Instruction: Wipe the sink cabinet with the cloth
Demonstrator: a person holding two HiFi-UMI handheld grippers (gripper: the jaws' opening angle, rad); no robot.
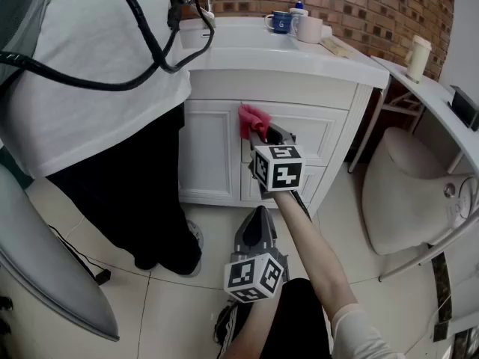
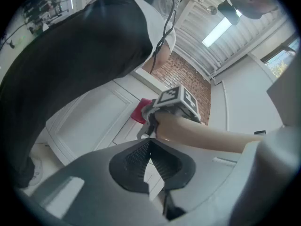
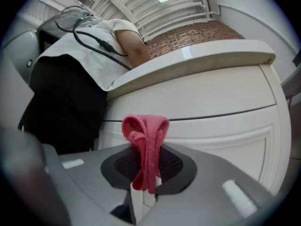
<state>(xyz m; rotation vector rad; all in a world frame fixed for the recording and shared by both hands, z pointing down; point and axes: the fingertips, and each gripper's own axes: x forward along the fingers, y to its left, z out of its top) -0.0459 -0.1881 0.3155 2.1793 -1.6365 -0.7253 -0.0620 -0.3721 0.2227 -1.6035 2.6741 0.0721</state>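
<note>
The white sink cabinet (image 1: pixel 217 152) stands ahead under a white countertop. My right gripper (image 1: pixel 263 134) is shut on a pink cloth (image 1: pixel 253 120), holding it against the cabinet's upper front between the door panels. In the right gripper view the cloth (image 3: pixel 146 145) bunches out of the shut jaws close to the cabinet front (image 3: pixel 211 112). My left gripper (image 1: pixel 258 234) hangs lower, near the floor, shut with nothing in it (image 2: pixel 149 161). From the left gripper view, the right gripper (image 2: pixel 176 102) and the cloth (image 2: pixel 141 111) show against the cabinet.
A person in a white shirt and black trousers (image 1: pixel 112 126) stands close at the cabinet's left, with a black cable hanging. Mugs (image 1: pixel 283 22) and a soap bottle (image 1: pixel 299 6) sit on the countertop. A white toilet (image 1: pixel 408 193) stands to the right, below a shelf with a cup (image 1: pixel 418 57).
</note>
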